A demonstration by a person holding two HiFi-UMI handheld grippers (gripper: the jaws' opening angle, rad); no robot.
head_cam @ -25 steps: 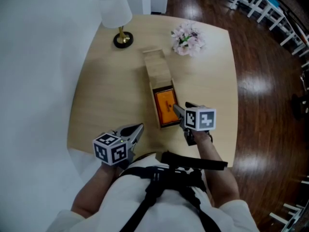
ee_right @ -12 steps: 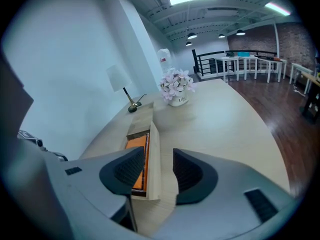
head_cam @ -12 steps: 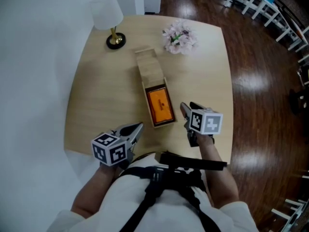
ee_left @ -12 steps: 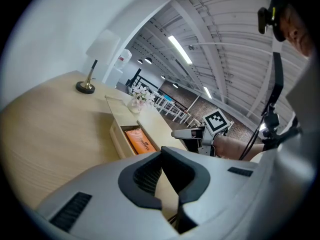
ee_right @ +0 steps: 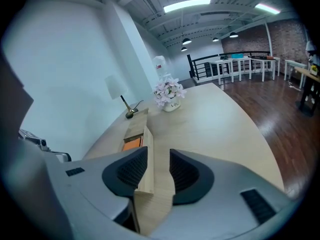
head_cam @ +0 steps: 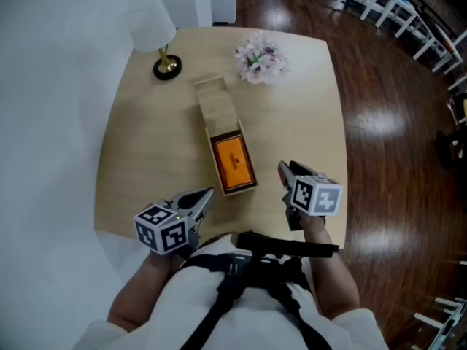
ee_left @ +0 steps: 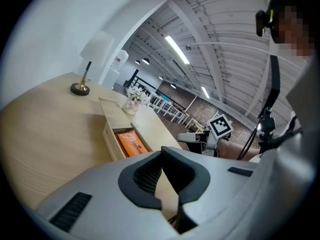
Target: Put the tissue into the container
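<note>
Finds the orange tissue (head_cam: 233, 162) already lying in the open end of the wooden container (head_cam: 240, 189), mid-counter (head_cam: 146, 159). Shows the right gripper (head_cam: 284, 168) beside the container's near end, empty, narrowly apart after just closing; the left gripper (head_cam: 206, 194) pinched together on nothing near the counter edge. Reads as placing done; next probably calls for pushing the sliding lid (head_cam: 214, 102) closed

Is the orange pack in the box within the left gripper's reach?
Likely yes: the lid is slid back, the orange pack lies uncovered, nothing stands between it and the left gripper.
</note>
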